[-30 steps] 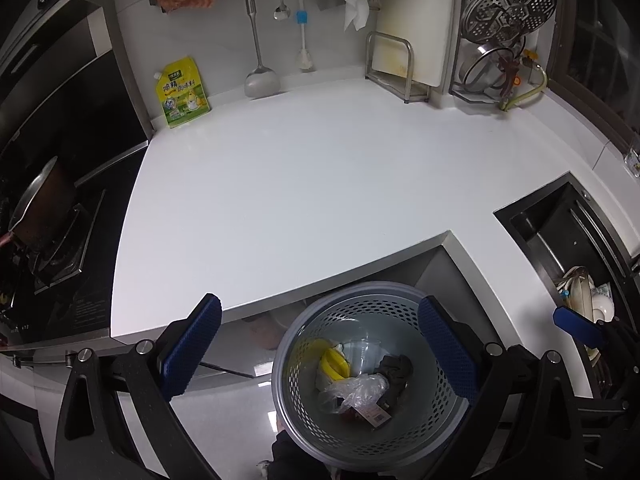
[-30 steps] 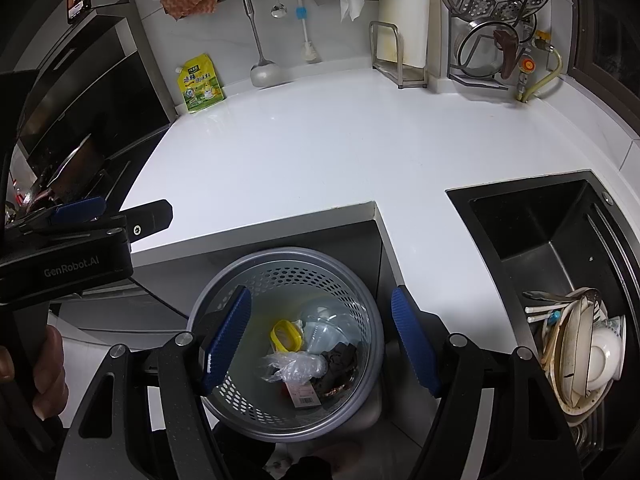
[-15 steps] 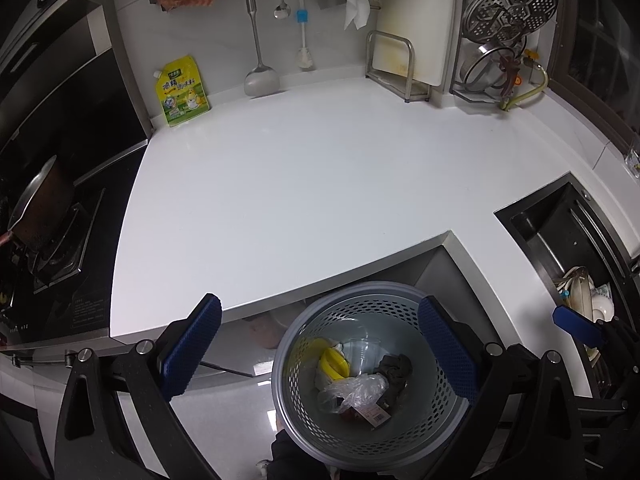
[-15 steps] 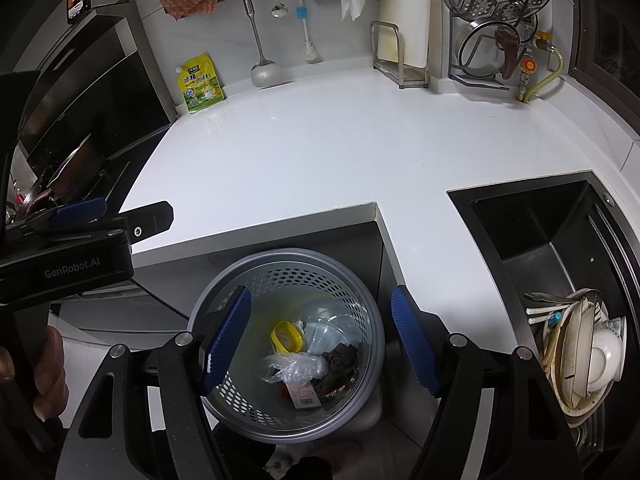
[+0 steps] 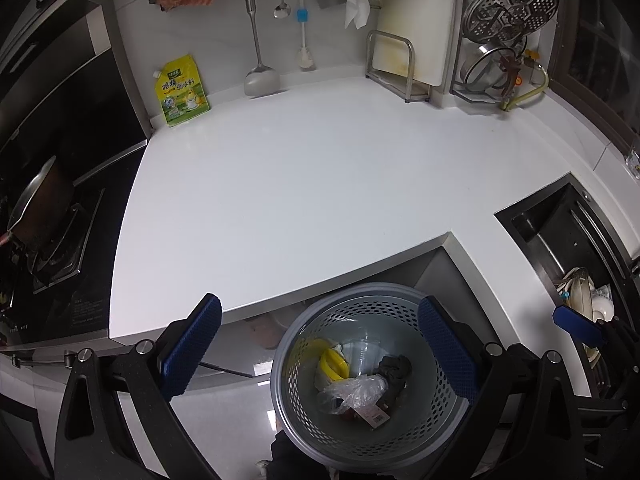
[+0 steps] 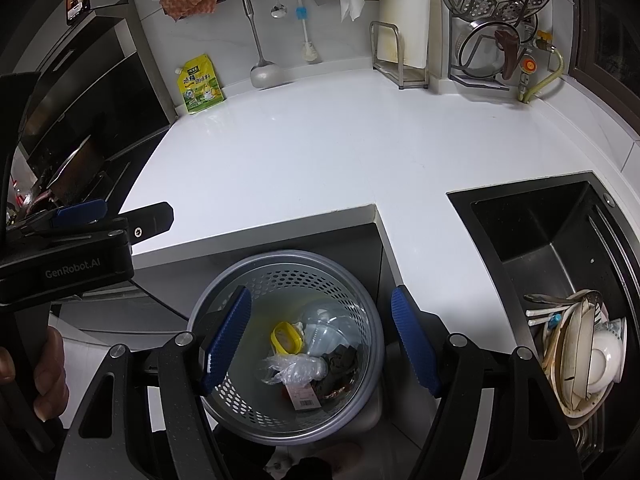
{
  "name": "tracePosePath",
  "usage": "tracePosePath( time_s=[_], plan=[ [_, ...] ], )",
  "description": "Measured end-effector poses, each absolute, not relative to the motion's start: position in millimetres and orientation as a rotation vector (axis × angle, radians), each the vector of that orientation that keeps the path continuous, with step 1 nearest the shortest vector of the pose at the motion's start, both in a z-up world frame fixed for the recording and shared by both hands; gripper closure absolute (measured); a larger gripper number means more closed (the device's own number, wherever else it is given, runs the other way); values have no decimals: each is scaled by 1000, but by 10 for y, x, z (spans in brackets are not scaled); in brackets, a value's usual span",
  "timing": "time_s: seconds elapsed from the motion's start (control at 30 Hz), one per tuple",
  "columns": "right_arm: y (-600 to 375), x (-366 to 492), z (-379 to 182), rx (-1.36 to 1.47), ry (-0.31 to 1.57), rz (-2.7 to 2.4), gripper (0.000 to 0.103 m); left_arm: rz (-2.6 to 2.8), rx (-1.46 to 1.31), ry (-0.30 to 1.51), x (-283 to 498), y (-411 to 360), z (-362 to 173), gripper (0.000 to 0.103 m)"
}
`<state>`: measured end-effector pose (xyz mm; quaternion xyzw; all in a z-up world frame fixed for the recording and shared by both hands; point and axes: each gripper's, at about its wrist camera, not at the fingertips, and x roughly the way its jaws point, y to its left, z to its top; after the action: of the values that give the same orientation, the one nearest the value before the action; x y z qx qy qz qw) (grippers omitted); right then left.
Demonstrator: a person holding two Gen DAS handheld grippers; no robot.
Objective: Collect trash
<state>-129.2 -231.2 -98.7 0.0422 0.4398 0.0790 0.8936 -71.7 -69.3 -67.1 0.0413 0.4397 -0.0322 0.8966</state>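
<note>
A grey perforated trash basket [image 5: 296,344] [image 6: 372,364] stands on the floor in a notch of the white counter [image 5: 304,184] [image 6: 320,160]. Inside lie a yellow ring [image 6: 286,337], clear plastic cups [image 6: 324,328], a crumpled clear bag [image 5: 356,390] [image 6: 296,370], a dark rag [image 5: 394,370] and a barcoded wrapper [image 6: 306,398]. My left gripper [image 5: 320,344] hovers open above the basket, nothing between its blue pads. My right gripper [image 6: 320,344] hangs open over the same basket, holding nothing. The left gripper body [image 6: 72,256] shows at the left of the right wrist view.
A black sink [image 6: 560,248] with stacked dishes [image 6: 580,352] lies to the right. A stove with a pan [image 5: 36,208] is at the left. A yellow pouch [image 5: 182,90], hanging ladle [image 5: 260,76], cutting board rack [image 5: 400,64] and steamer rack [image 5: 508,20] line the back wall.
</note>
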Motion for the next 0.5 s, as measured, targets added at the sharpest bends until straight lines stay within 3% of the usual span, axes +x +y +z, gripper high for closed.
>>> tracePosePath(
  time_s=[0.5],
  plan=[
    [-2292, -1232, -1005, 88, 920, 167, 33, -66, 85, 917, -670, -686, -680, 6]
  ],
)
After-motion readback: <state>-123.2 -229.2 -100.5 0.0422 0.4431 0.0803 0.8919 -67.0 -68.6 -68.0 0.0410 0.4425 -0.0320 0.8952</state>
